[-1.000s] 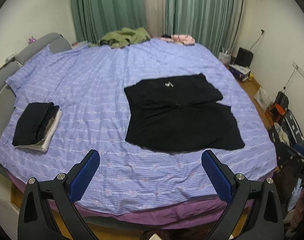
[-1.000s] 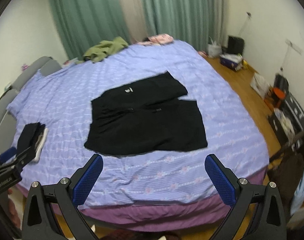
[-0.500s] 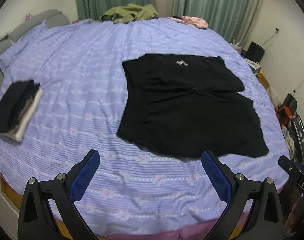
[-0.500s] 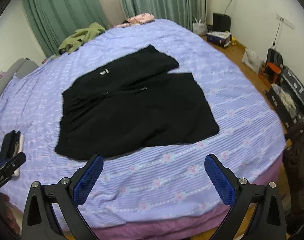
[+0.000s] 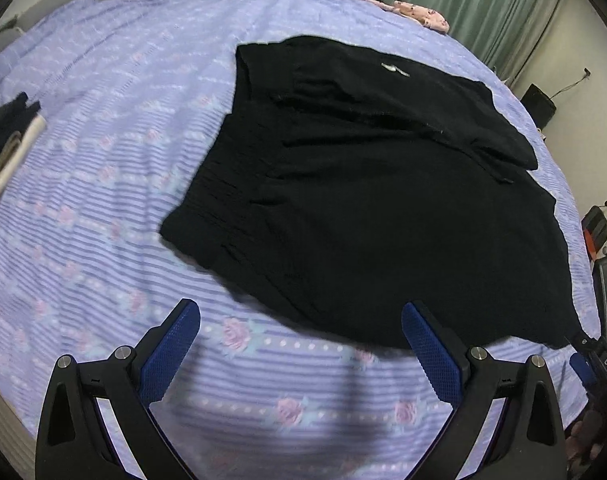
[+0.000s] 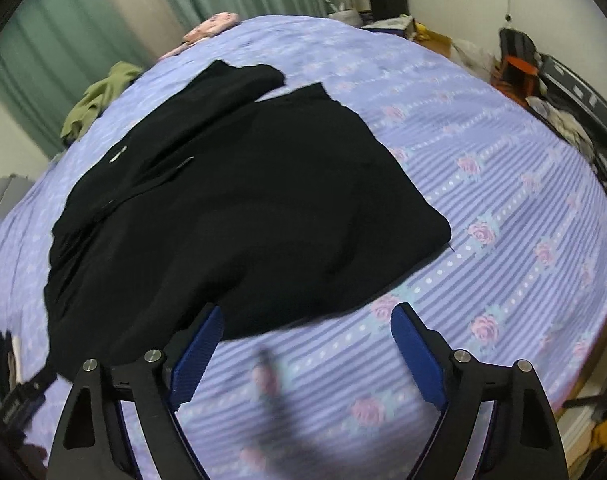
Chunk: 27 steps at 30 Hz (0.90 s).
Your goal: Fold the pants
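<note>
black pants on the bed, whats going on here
A person with a gripper in each hand is about to fold the pants, which lie spread on the bed. The left gripper is open at their near edge. The right gripper is closing, with nothing held yet.

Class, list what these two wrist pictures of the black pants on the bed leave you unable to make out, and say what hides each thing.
- Small pale mark on the black pants, left wrist view: too small to read.
- Folded pile, left wrist view: cut off by the edge, contents unclear.
- Dark smear on the bedsheet between the right gripper jaws, which are closing with nothing between them: blurred, unidentifiable.
- Floor clutter, right wrist view: too small and distorted.
</note>
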Available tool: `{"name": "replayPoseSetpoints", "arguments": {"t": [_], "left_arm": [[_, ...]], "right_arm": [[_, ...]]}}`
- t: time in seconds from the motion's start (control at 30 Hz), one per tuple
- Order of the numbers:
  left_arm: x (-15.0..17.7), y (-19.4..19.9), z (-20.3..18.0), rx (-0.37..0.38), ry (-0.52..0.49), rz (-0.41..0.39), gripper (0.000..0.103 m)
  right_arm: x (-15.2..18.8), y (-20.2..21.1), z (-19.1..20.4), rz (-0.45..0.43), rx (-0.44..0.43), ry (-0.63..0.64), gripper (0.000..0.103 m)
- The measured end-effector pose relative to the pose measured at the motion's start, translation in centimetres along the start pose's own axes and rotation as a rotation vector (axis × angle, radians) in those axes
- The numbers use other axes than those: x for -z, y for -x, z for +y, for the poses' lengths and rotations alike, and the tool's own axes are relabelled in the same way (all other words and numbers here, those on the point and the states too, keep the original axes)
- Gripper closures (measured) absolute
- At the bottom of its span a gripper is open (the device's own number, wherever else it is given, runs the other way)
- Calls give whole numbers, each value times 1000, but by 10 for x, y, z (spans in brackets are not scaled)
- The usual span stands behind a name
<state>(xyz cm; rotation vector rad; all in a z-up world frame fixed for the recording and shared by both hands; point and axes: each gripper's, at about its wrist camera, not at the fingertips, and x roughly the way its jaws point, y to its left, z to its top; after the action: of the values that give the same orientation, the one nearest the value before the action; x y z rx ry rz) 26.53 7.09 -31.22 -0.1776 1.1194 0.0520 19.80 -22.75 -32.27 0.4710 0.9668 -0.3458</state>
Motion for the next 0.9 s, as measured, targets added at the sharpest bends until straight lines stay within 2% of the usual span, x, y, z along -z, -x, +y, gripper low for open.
{"name": "replayPoseSetpoints", "arguments": {"t": [0.1, 0.2, 0.33, 0.4, 0.47, 0.53, 0.57, 0.6, 0.63, 0.7, 0.9], "left_arm": [[3, -20, -1, 26, 24, 34, 0], [8, -40, 5, 69, 91, 88, 2], [8, -50, 6, 78, 113, 82, 2], [2, -52, 2, 80, 103, 71, 4], [-6, -54, -1, 65, 99, 62, 19], [-11, -50, -7, 58, 78, 50, 52], [-15, -46, -11, 51, 70, 47, 60], [-16, -42, -12, 57, 67, 43, 78], [-18, -38, -14, 63, 66, 42, 89], [-19, -25, -19, 61, 63, 26, 89], [-22, 16, -29, -34, 46, -52, 89]], "right_arm": [[-2, -11, -6, 3, -13, -45, 17], [-5, -25, -11, 13, -34, -92, 19], [-9, -38, -10, 16, -21, -70, 29], [-13, -42, -9, 22, -18, -50, 38], [-17, -46, -9, 29, 11, -23, 69], [-23, -47, -7, 38, 37, 14, 88], [-26, -44, -7, 34, 32, 23, 92], [-30, -39, -6, 27, 33, 34, 93], [-35, -31, -4, 16, 39, 47, 95], [-44, -15, -1, -14, 60, 72, 98], [-74, 35, 3, -69, 55, 149, 98]]}}
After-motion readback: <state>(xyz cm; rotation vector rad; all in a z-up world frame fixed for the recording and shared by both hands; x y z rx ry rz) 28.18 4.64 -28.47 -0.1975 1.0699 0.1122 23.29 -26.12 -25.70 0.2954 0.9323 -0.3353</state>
